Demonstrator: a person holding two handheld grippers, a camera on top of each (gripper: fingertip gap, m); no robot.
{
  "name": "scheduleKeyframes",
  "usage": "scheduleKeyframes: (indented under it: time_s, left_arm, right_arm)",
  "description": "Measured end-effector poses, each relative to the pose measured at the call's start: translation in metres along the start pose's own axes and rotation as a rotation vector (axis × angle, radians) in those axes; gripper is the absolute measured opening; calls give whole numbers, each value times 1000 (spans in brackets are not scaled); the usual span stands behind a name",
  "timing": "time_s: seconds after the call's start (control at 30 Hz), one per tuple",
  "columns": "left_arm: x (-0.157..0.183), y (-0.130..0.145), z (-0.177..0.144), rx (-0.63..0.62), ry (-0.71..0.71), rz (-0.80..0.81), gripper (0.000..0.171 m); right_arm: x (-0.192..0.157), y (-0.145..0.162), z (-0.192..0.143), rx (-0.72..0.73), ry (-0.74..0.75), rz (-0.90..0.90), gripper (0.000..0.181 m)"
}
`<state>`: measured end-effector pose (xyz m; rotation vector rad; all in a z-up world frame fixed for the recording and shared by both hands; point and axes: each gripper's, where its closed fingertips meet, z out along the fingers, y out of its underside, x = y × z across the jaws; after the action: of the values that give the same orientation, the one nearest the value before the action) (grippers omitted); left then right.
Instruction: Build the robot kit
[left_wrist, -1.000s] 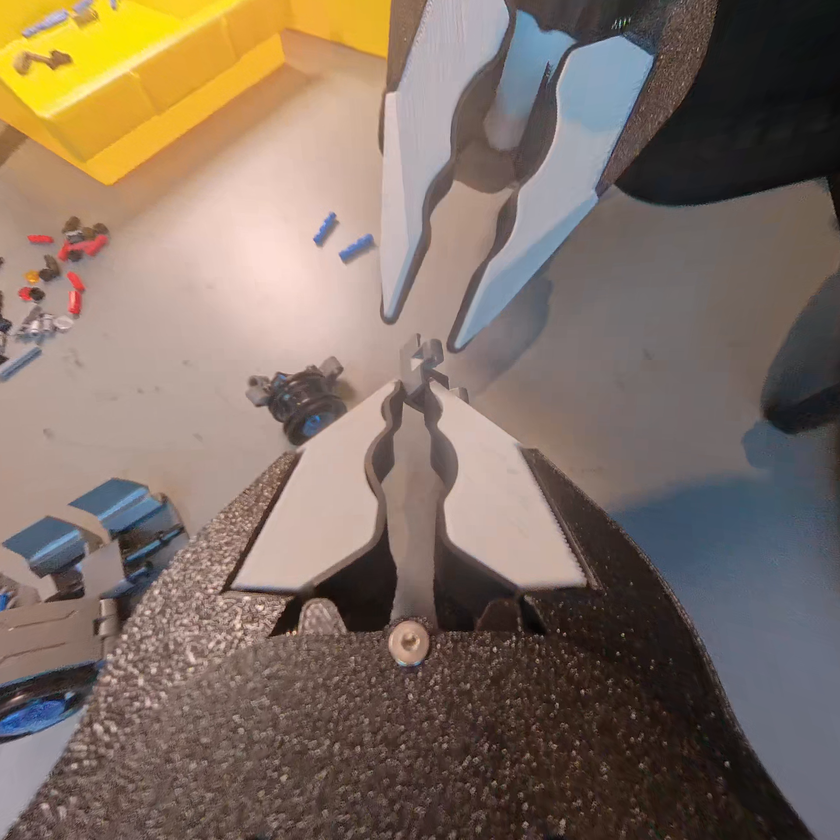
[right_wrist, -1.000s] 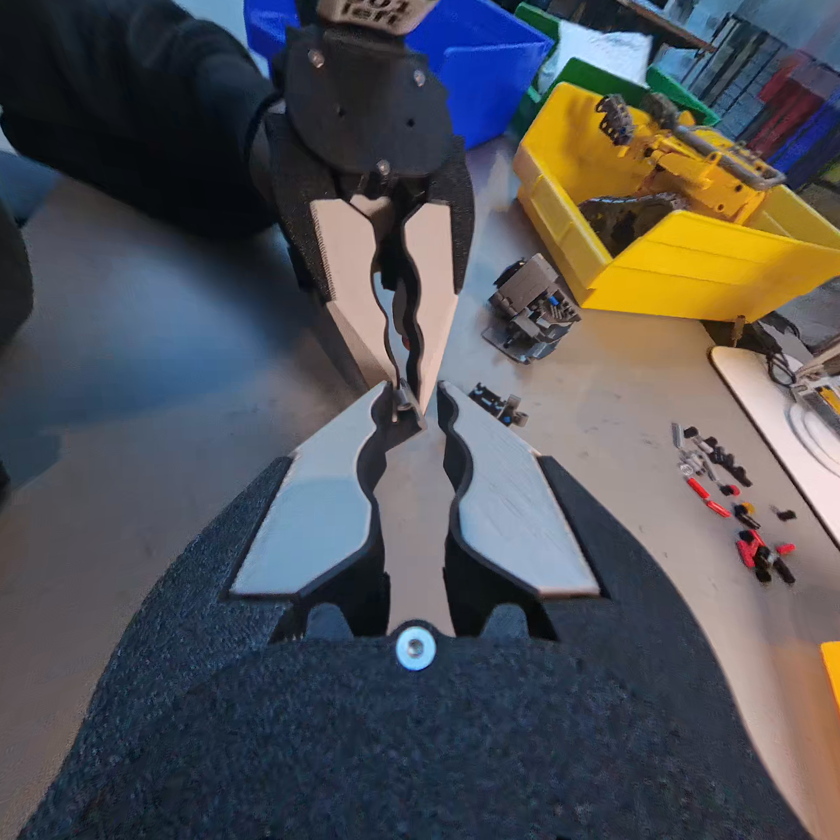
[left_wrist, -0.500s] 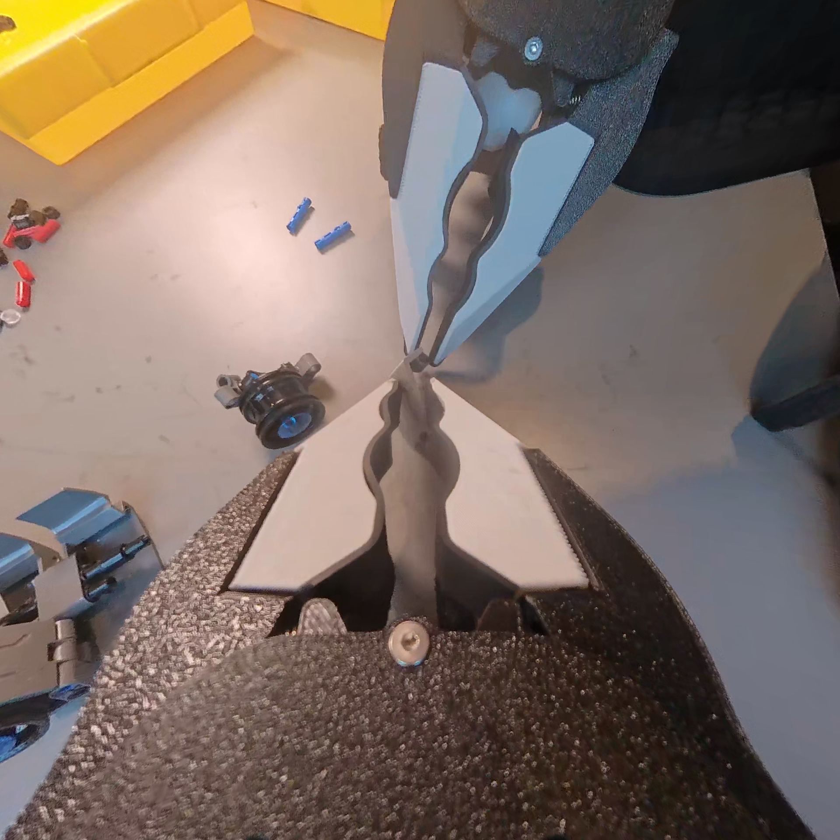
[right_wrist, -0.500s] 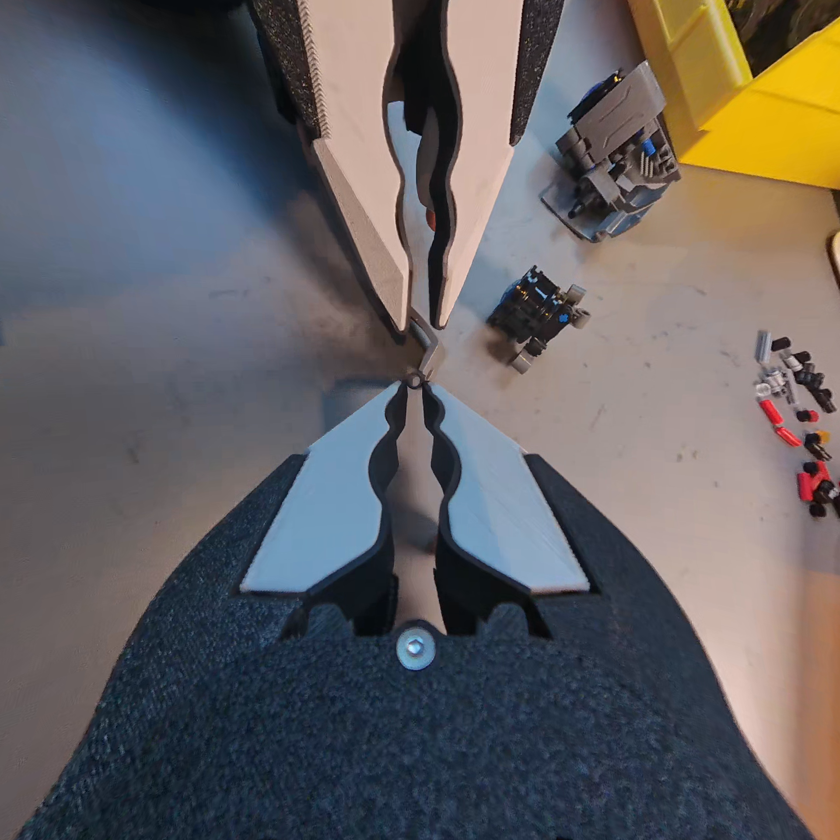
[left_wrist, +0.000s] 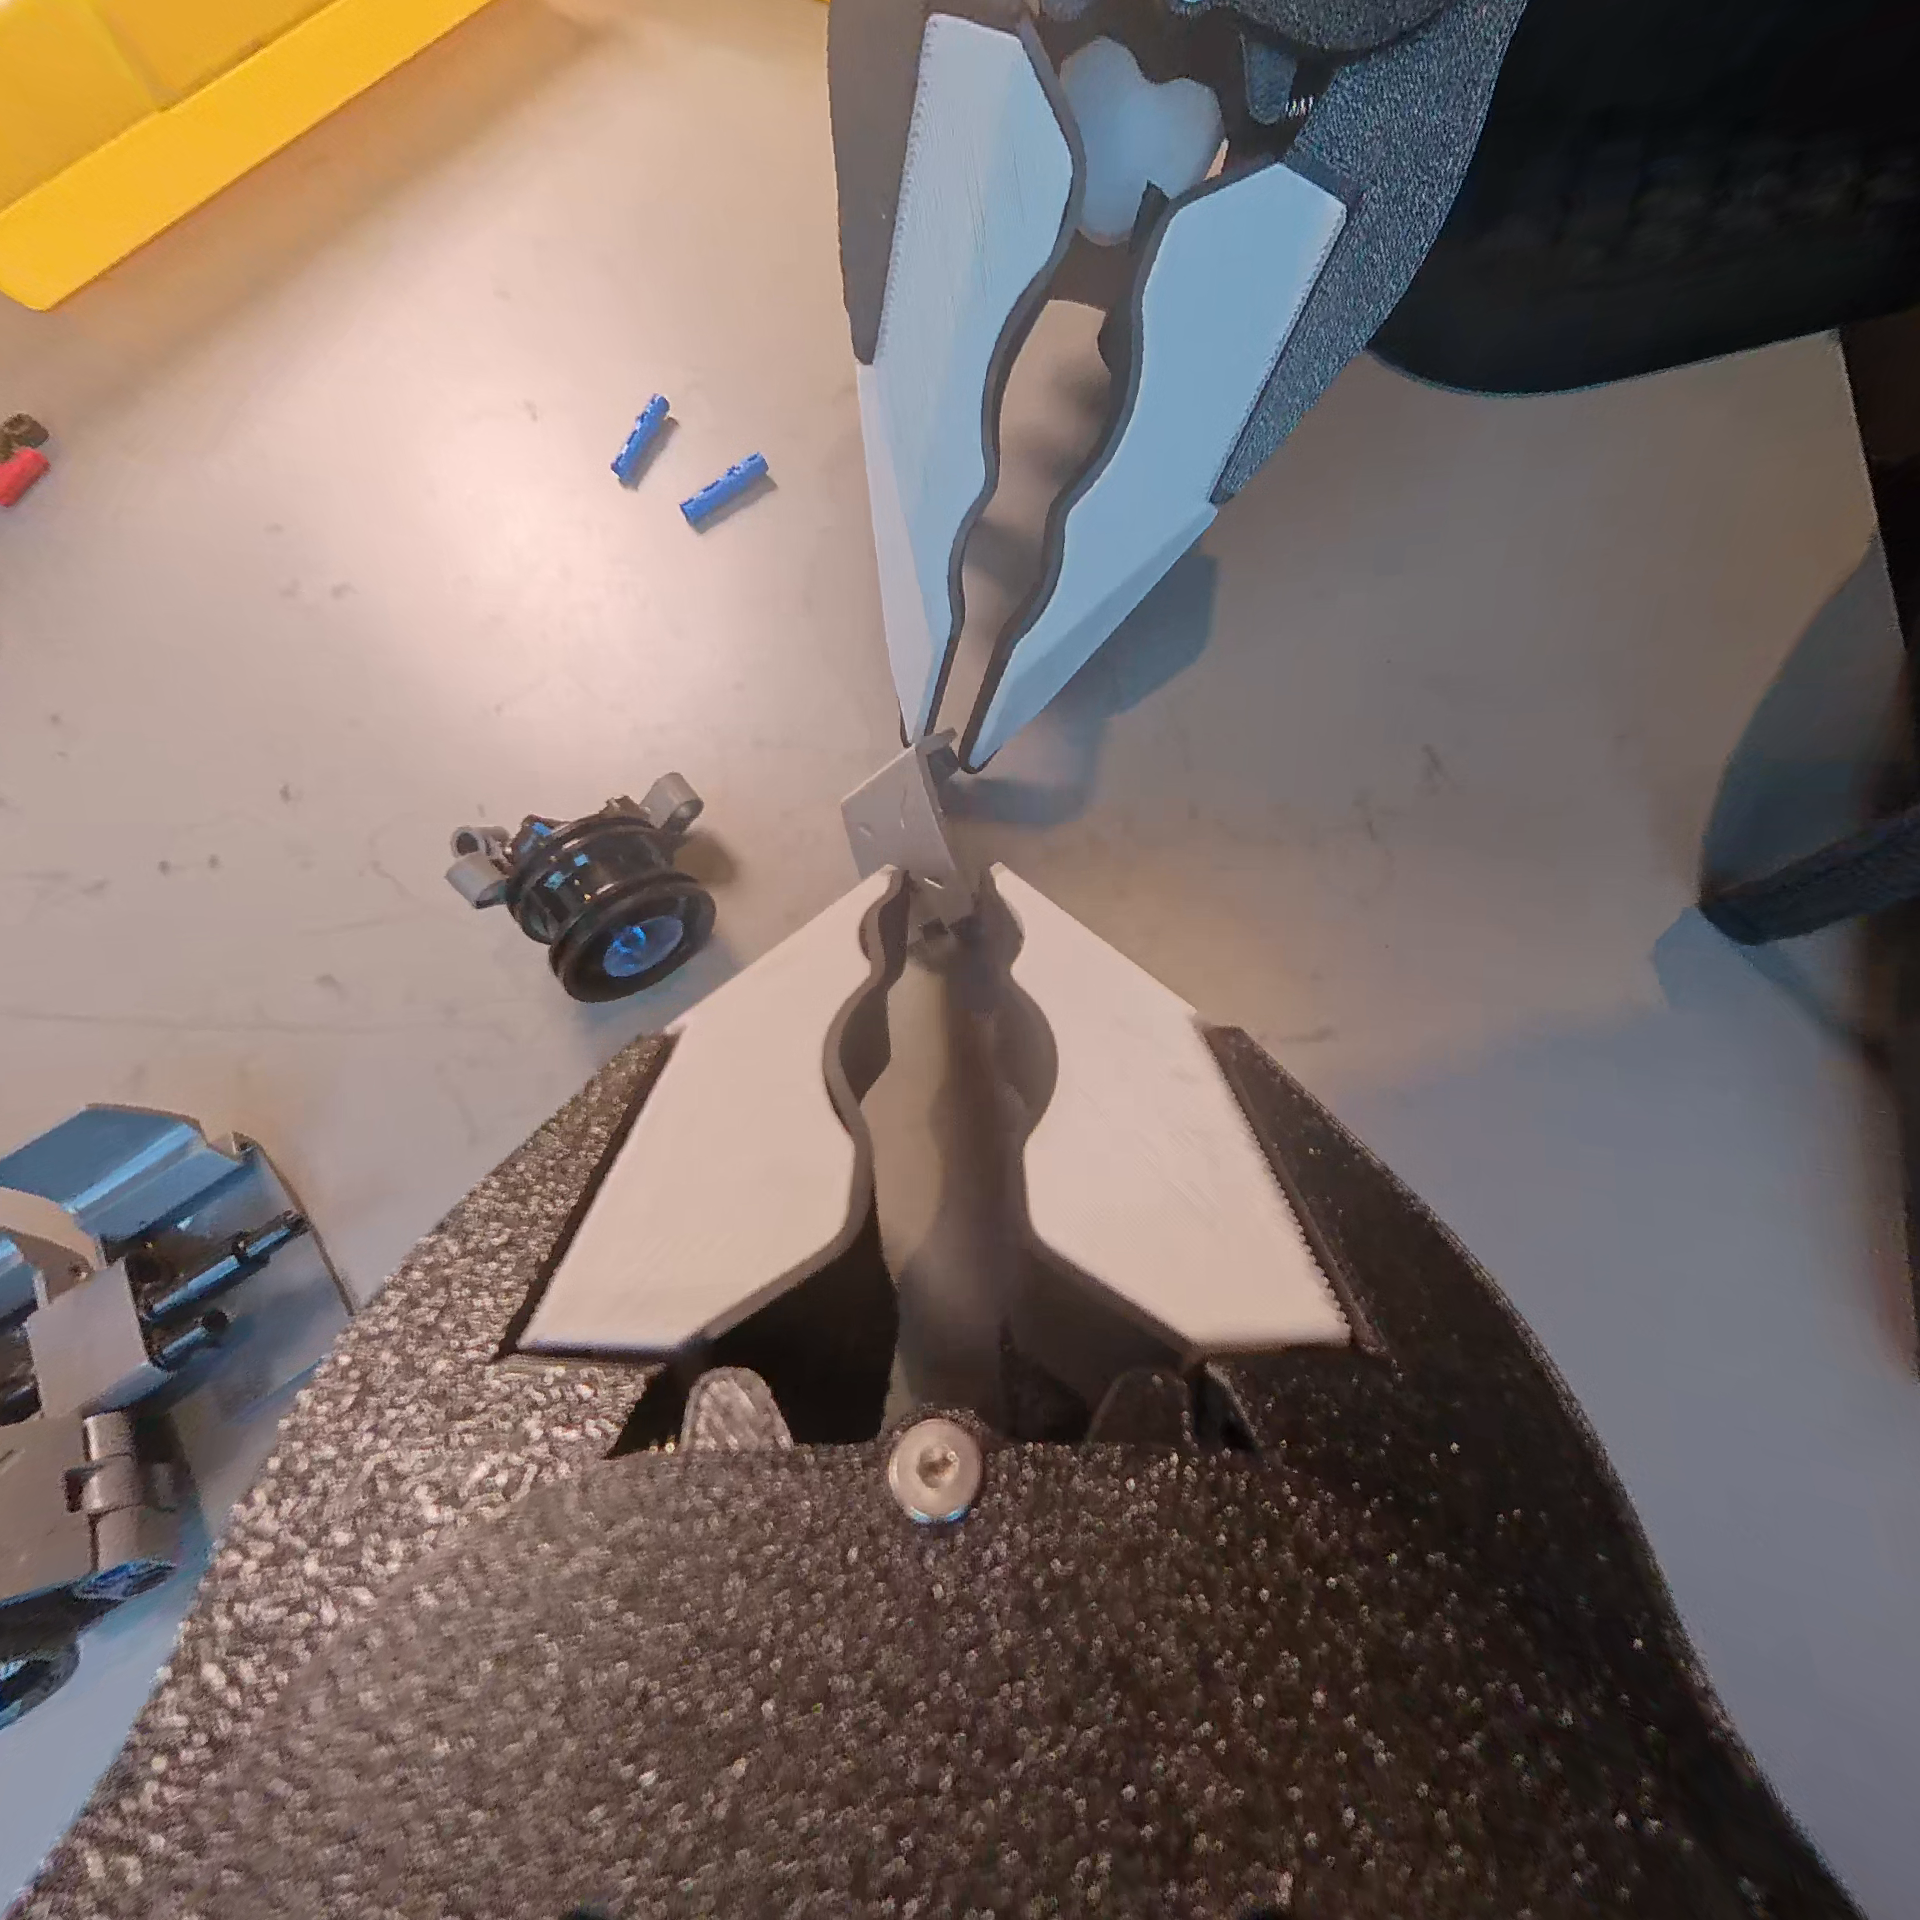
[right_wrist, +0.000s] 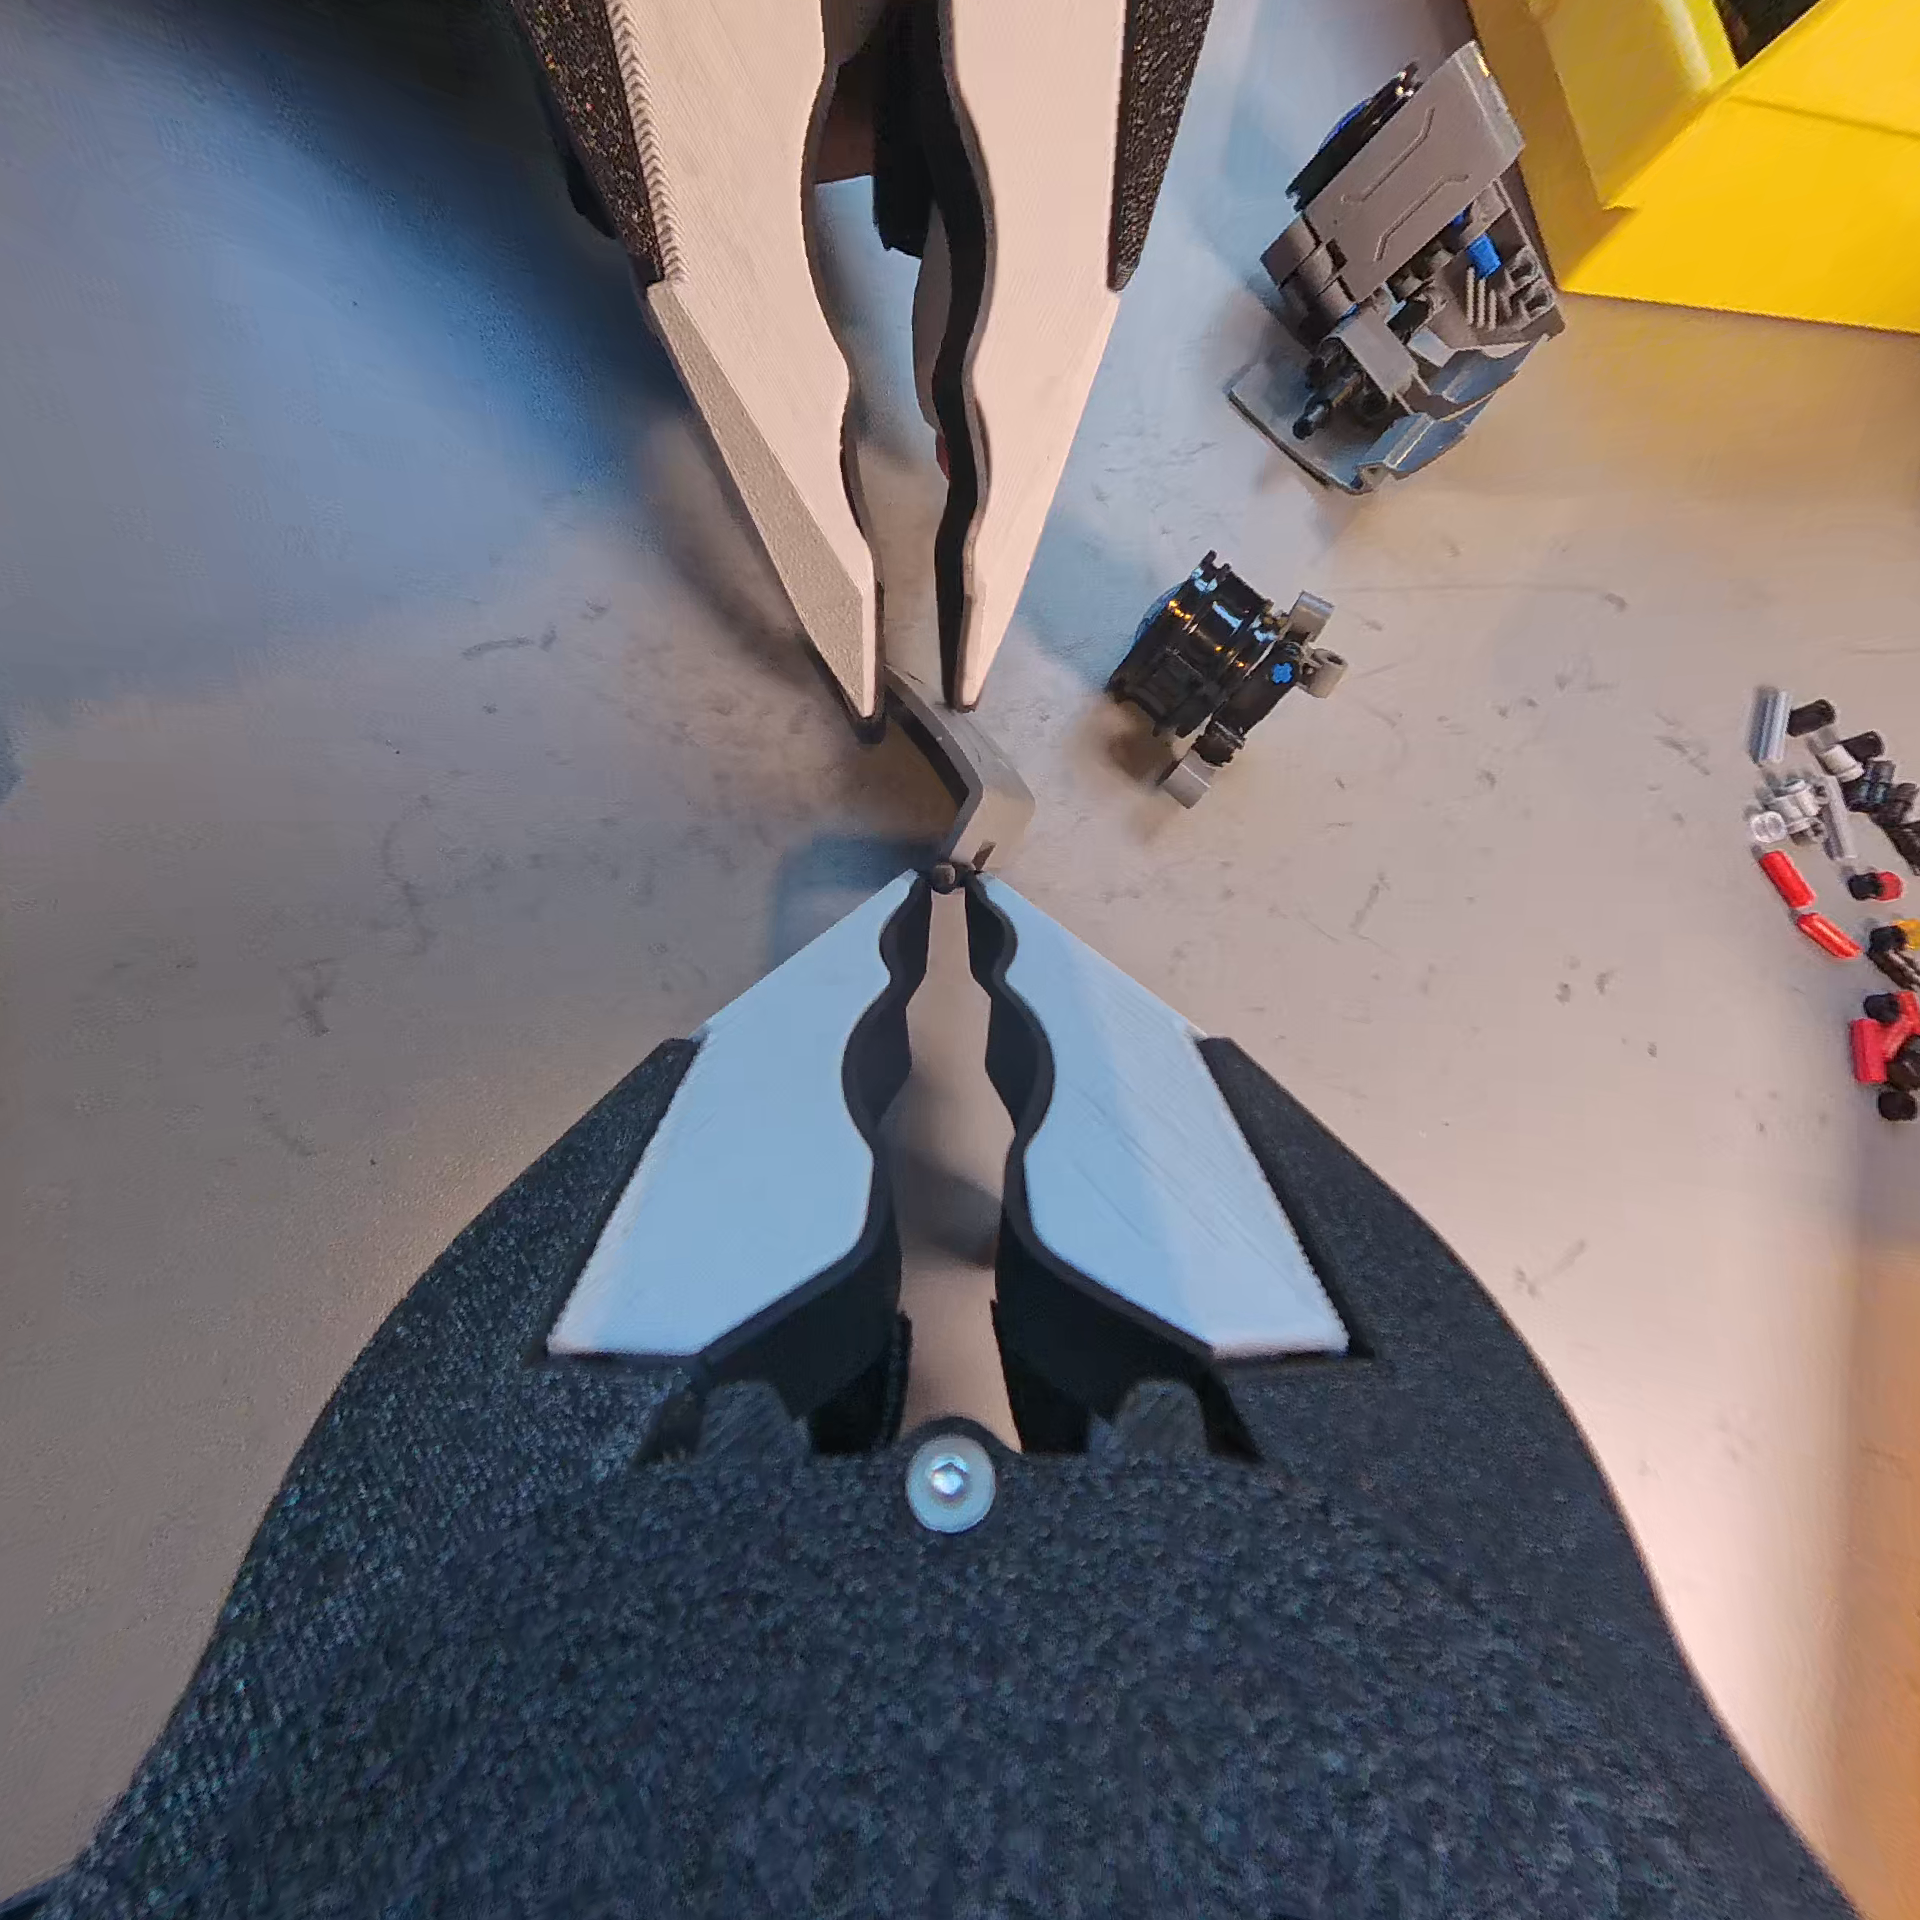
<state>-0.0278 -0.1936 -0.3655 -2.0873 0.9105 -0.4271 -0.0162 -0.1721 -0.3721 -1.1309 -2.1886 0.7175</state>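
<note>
A small grey bent brick piece hangs above the grey table, held between the two grippers tip to tip. My left gripper is shut on its near end. My right gripper comes in from the top of the left wrist view and is shut on its far corner. In the right wrist view my right gripper pinches a small black pin at the end of the grey piece. The left gripper grips the other end from above.
A black wheel hub with a blue centre lies close by. A grey-blue brick assembly lies beyond it, near a yellow bin. Two blue pins, small red and black parts and a dark sleeve also show. My two grippers' fingertips are within a few centimetres of each other.
The right gripper was open around the piece's end and has shut on it. Both grippers have come lower over the table, and more of the grey piece shows between the tips.
</note>
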Motion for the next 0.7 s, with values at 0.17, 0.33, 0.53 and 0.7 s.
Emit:
scheduleKeyframes:
  time_s: [0.17,0.33,0.53,0.7]
  left_arm:
    - [-2,-1,-1,6,-13,1,11]
    - [-5,-2,-4,23,-20,-15,10]
    - [-6,-2,-3,20,-25,-11,10]
    - [-6,-1,-3,17,-24,-15,9]
  right_arm:
    - [3,-3,-2,27,13,2,6]
    - [10,-14,-11,111,19,54,4]
    - [10,-10,-11,98,21,49,1]
    - [9,-8,-9,88,13,47,1]
